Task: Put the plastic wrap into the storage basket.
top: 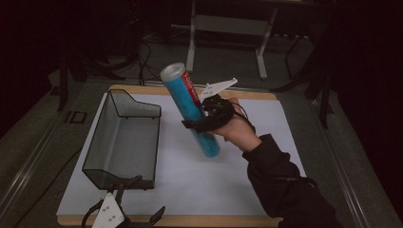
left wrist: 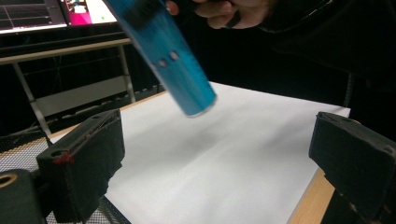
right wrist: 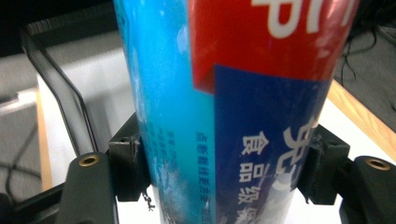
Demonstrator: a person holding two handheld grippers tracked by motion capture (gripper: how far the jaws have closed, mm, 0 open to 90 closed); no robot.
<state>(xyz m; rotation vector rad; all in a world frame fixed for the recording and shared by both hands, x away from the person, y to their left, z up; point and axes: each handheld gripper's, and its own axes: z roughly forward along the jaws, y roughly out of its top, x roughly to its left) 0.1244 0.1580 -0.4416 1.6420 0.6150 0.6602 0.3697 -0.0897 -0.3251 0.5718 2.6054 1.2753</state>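
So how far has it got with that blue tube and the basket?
Done: the right gripper is clamped on the blue tube and holds it tilted, clear of the white board. In hand: carrying it beside the mesh basket. Left: probably setting it inside, since the basket looks empty. The left gripper waits open.

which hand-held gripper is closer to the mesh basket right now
Left. The left hand-held gripper sits open at the mesh basket's near end. The right hand-held gripper is off to the basket's right, above the board, shut on the blue tube.

Right claw (top: 205,115) clamped – left claw (top: 135,219) seemingly agape
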